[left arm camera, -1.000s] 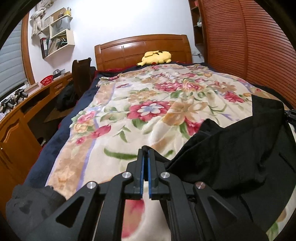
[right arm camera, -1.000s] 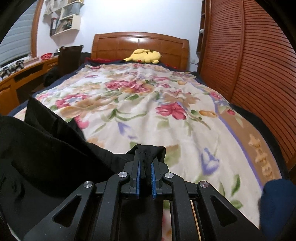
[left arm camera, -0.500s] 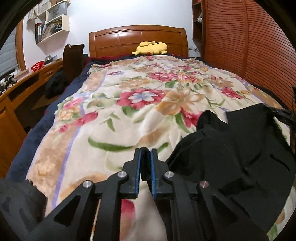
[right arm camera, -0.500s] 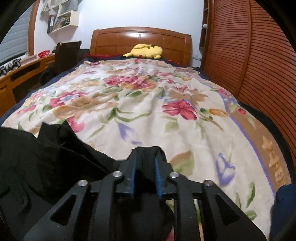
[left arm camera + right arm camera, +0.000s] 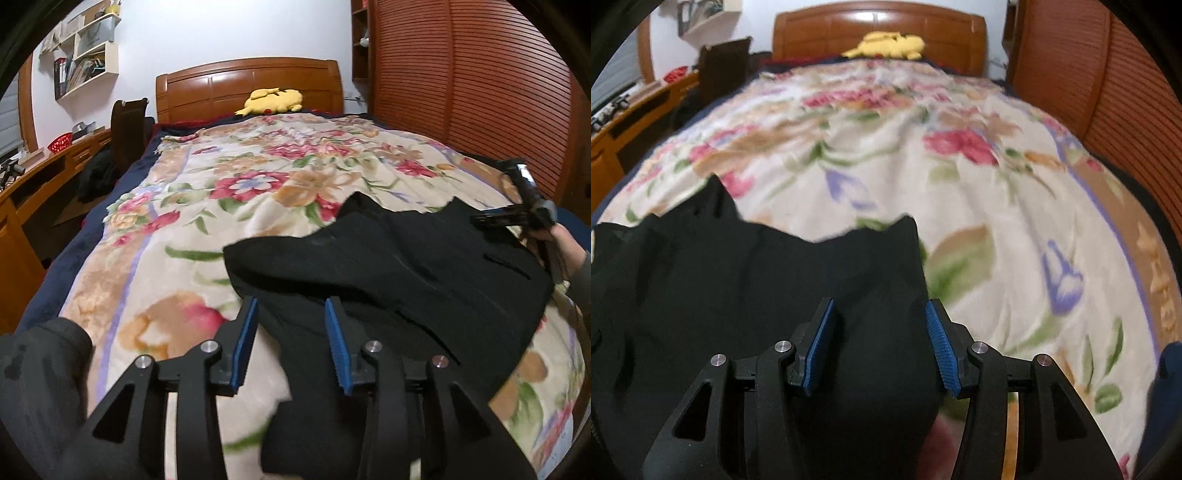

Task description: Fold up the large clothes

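A large black garment [image 5: 399, 269] lies spread on the floral blanket [image 5: 229, 206] near the foot of the bed. My left gripper [image 5: 291, 314] is open, its blue pads on either side of the garment's left edge, holding nothing. My right gripper [image 5: 879, 317] is open above the garment's right edge [image 5: 775, 280], also empty. The right gripper and the hand holding it show at the far right of the left wrist view [image 5: 532, 214].
A yellow plush toy [image 5: 273, 99] lies by the wooden headboard [image 5: 247, 85]. A slatted wooden wardrobe [image 5: 480, 92] lines the right side. A desk [image 5: 40, 173] and a dark chair [image 5: 125, 129] stand left of the bed. A dark cloth heap [image 5: 40, 369] lies at lower left.
Both grippers were shut on the black garment's corners; now both have opened and let go. The garment has dropped flat onto the blanket.
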